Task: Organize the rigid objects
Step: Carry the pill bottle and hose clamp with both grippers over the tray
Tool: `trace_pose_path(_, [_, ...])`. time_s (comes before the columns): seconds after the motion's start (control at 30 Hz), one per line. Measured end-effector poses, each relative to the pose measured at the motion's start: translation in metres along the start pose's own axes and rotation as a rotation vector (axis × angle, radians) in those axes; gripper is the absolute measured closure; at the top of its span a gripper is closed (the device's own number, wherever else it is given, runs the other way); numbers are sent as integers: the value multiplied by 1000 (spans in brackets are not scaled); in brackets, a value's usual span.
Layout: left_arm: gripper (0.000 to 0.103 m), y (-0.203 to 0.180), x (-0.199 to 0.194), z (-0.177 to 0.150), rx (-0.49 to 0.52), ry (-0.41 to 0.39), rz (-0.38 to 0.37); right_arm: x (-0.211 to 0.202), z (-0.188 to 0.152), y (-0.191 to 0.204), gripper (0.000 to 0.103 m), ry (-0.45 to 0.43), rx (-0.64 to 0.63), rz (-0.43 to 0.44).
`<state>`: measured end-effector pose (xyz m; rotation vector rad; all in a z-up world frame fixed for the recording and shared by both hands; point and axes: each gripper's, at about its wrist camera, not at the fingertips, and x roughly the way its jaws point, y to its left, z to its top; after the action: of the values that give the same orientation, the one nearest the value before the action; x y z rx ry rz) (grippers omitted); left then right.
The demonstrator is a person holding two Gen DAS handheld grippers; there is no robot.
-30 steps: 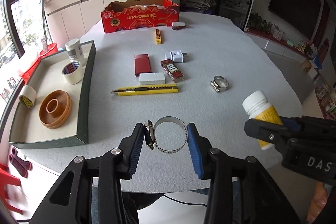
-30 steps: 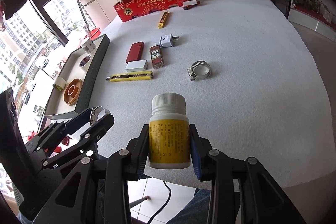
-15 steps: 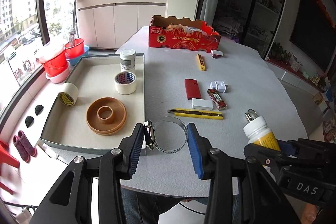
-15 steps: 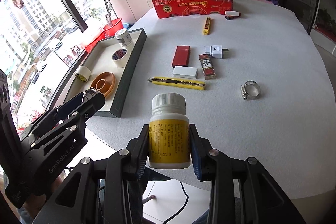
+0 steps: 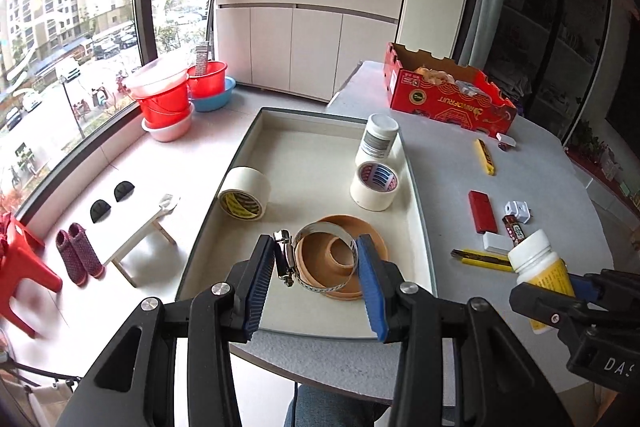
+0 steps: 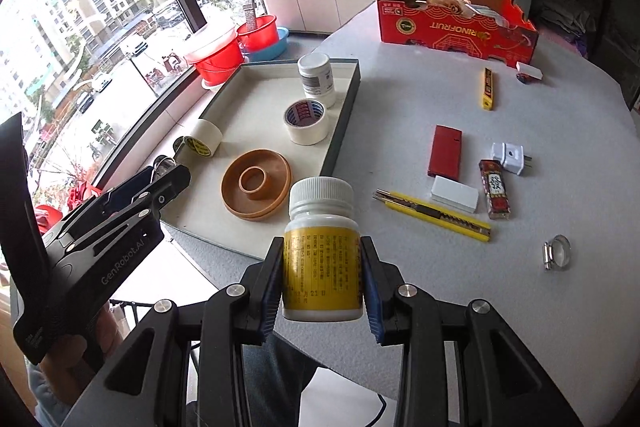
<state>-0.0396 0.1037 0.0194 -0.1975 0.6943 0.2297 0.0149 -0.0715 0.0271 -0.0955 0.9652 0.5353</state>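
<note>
Because the round things are gathering in the tray (image 5: 416, 187), we are holding the hose clamp (image 5: 320, 259) pinched in the left gripper (image 5: 316, 267) above the near end, over the brown ring (image 5: 356, 235), while the right gripper (image 6: 322, 283) is clamping the yellow bottle (image 6: 322, 259) upright over the near table edge, ready to join the white jar (image 6: 316, 77) at the far end
</note>
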Motion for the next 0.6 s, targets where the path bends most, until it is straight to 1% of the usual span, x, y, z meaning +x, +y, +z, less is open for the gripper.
trace_pose_path(0.2, [58, 27, 22, 9, -35, 23, 35, 30, 25, 26, 66, 22, -44, 36])
trace_pose_path(0.3, [58, 33, 34, 13, -39, 37, 42, 43, 36, 35, 66, 31, -58, 46])
trace_pose_path(0.43, [58, 32, 47, 24, -26, 40, 45, 55, 49, 41, 66, 37, -69, 55])
trace_pose_path(0.6, [58, 26, 65, 44, -9, 36, 44, 71, 60, 38, 66, 52, -64, 55])
